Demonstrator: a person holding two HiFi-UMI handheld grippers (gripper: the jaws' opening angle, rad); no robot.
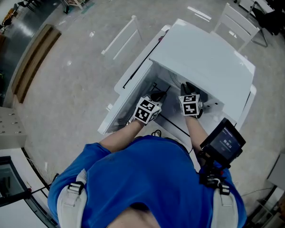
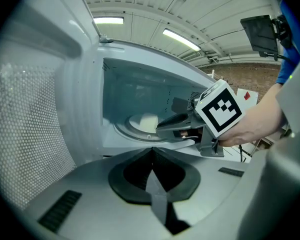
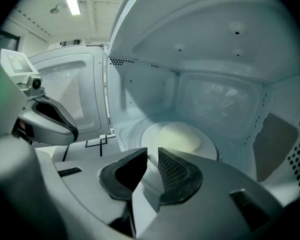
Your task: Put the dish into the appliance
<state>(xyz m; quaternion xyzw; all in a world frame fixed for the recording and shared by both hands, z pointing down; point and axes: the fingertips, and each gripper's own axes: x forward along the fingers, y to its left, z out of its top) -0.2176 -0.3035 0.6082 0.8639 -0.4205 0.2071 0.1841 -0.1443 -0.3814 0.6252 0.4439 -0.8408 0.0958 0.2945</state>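
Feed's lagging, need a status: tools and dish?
Left tool shut, empty, outside the doorway. Right tool jaws slightly apart at the dish rim. Dish sits on the microwave turntable. Door open.

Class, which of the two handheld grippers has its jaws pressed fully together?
The left gripper: its dark jaws meet with no gap. The right gripper has its jaws standing apart, the round white dish showing between them.
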